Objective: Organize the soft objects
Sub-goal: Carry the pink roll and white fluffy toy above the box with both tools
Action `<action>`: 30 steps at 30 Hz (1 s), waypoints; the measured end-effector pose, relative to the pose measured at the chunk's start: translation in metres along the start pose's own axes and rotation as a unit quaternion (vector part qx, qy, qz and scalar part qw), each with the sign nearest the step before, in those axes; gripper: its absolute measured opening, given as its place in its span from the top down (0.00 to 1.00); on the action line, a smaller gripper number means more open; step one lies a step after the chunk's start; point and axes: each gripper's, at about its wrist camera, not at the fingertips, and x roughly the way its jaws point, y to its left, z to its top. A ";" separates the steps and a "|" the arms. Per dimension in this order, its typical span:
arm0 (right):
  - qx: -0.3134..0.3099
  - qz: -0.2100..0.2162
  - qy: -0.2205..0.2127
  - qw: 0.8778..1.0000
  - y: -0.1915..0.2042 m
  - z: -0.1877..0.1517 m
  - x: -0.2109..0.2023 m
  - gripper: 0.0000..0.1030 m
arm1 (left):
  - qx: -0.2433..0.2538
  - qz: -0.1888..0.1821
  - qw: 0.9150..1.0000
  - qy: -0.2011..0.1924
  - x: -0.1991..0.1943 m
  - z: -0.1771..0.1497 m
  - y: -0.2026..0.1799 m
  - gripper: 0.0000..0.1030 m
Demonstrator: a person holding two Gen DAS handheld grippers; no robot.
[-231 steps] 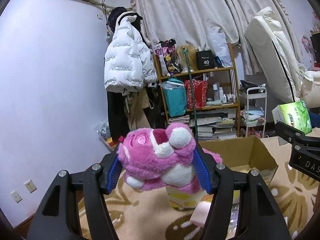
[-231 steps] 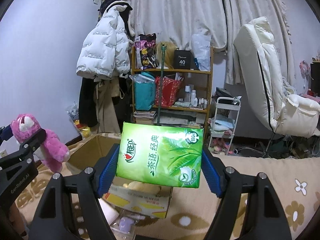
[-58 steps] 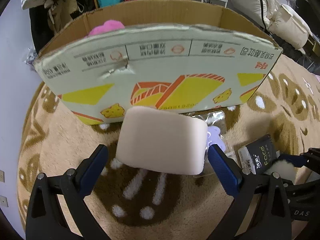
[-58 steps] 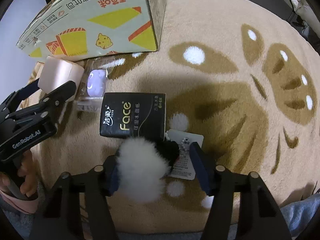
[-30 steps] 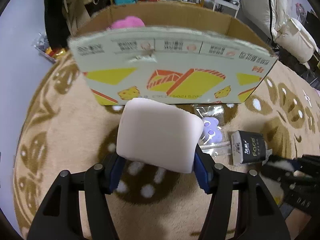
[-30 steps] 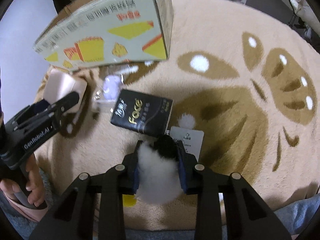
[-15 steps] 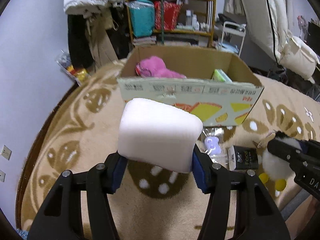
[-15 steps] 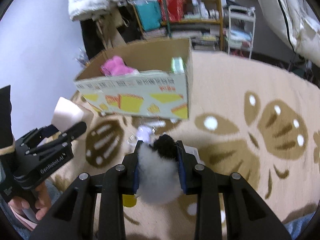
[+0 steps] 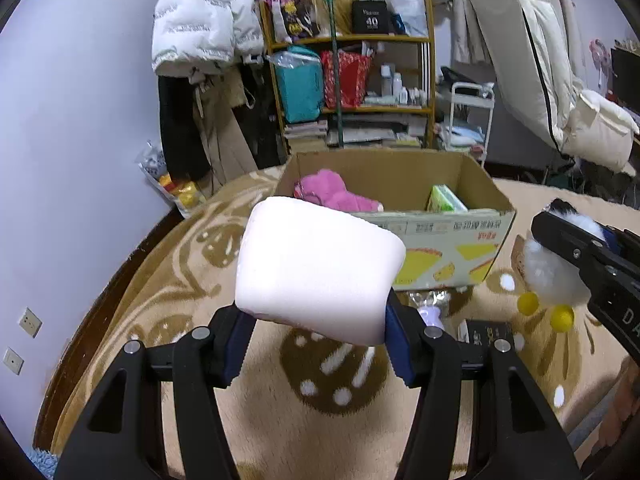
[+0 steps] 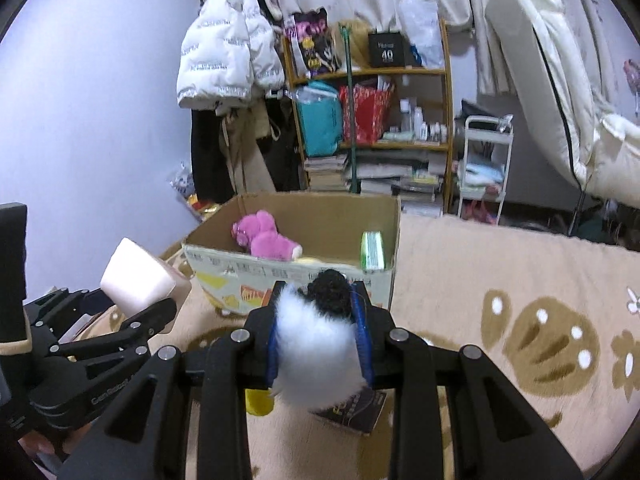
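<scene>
My left gripper [image 9: 318, 332] is shut on a pale pink foam block [image 9: 318, 270] and holds it in the air in front of an open cardboard box [image 9: 452, 240]. My right gripper [image 10: 318, 340] is shut on a fluffy white plush toy [image 10: 316, 344] with a black head and yellow feet, also lifted near the box [image 10: 288, 276]. Inside the box lie a pink plush bear [image 9: 332, 194] and a green tissue pack [image 9: 444, 200]. The right gripper with the plush [image 9: 548, 268] shows at the right of the left wrist view.
A black tissue pack [image 10: 352, 408] and a small purple item in clear wrap [image 9: 430, 312] lie on the beige patterned rug [image 10: 520, 320] in front of the box. A shelf [image 9: 352, 80], hanging jackets, a white trolley and a chair stand behind.
Both grippers closed on their objects on the rug and lifted them. They now hold the foam block and the plush higher, facing the box opening.
</scene>
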 end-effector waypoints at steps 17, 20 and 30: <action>-0.045 -0.035 -0.087 0.995 0.007 0.022 0.000 0.69 | 0.002 0.034 0.996 -0.077 -0.020 0.009 -0.002 0.44; -0.054 -0.042 -0.110 0.992 0.010 0.027 -0.002 0.69 | 0.001 0.036 0.996 -0.083 -0.020 0.012 -0.002 0.44; -0.070 -0.033 -0.126 0.989 0.015 0.043 0.004 0.69 | -0.012 0.024 0.994 -0.102 -0.013 0.034 0.006 0.44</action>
